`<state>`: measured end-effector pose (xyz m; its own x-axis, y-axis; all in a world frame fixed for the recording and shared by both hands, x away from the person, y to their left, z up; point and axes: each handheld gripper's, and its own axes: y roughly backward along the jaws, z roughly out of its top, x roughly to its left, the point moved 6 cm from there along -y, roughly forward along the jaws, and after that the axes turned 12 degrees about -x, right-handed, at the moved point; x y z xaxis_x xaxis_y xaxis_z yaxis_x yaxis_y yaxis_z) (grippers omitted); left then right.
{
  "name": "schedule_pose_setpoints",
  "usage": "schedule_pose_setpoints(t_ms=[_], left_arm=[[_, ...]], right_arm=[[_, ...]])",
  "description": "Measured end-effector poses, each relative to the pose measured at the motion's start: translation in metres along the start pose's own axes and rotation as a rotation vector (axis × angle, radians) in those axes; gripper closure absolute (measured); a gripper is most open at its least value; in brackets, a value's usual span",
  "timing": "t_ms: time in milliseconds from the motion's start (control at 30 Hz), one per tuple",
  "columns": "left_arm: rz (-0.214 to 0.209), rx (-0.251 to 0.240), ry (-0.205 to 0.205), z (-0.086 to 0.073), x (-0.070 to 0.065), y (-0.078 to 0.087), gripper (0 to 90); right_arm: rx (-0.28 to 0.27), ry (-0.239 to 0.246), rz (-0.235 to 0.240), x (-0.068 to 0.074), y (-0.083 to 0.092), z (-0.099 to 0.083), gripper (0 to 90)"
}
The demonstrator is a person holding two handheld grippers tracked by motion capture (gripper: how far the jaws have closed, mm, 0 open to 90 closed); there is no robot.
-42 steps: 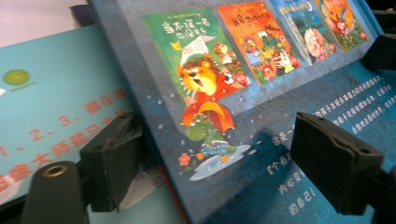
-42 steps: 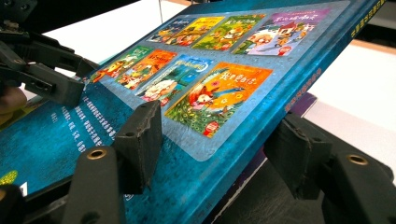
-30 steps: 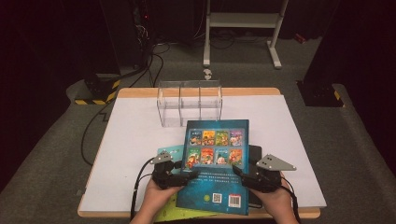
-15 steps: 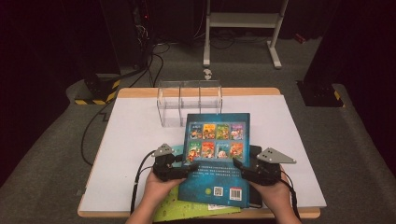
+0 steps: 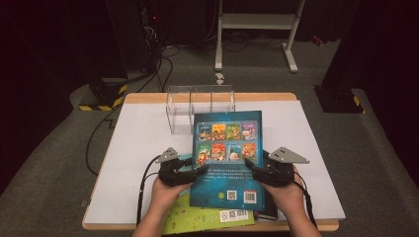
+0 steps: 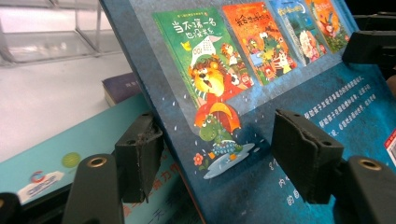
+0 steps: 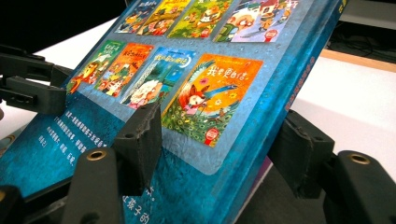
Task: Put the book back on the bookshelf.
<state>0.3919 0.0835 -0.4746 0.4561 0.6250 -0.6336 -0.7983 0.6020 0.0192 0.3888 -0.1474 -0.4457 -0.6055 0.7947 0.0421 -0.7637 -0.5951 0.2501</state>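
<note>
Gripping blue book [image 5: 226, 157] edges, left claw [image 5: 196, 171] closing, right claw [image 5: 249, 165] clamped

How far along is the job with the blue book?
Done: the blue book is lifted, tilted, off the pile at the table's near edge. In hand: the right hand-held gripper clamps its right edge; the left hand-held gripper has just been closing its jaws on the left edge, with the book between them. Left: the clear rack looks empty, and a green book lies underneath.
</note>
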Motion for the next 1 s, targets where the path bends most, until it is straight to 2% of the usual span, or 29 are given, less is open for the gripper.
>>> schedule_pose_setpoints(t_ms=[233, 467, 700, 933, 967, 1000], left_arm=[[0.001, -0.032, -0.036, 0.005, -0.001, 0.004, 35.1], [0.008, -0.069, -0.045, 0.011, -0.003, 0.005, 37.0], [0.018, -0.119, -0.076, 0.023, -0.003, 0.006, 40.7], [0.022, -0.178, -0.117, 0.033, -0.007, 0.012, 44.0], [0.023, -0.194, -0.113, 0.035, -0.008, 0.013, 44.7], [0.019, -0.192, -0.133, 0.035, -0.008, 0.015, 45.5]], right_arm=[[-0.008, 0.021, -0.012, 0.006, -0.002, 0.008, 37.0], [-0.022, 0.029, -0.017, 0.007, -0.005, 0.015, 39.0], [-0.059, 0.031, -0.021, 0.006, -0.01, 0.027, 41.8], [-0.102, 0.051, -0.035, 0.013, -0.012, 0.041, 45.0], [-0.112, 0.057, -0.036, 0.014, -0.011, 0.043, 45.5], [-0.12, 0.062, -0.038, 0.016, -0.01, 0.045, 45.9]])
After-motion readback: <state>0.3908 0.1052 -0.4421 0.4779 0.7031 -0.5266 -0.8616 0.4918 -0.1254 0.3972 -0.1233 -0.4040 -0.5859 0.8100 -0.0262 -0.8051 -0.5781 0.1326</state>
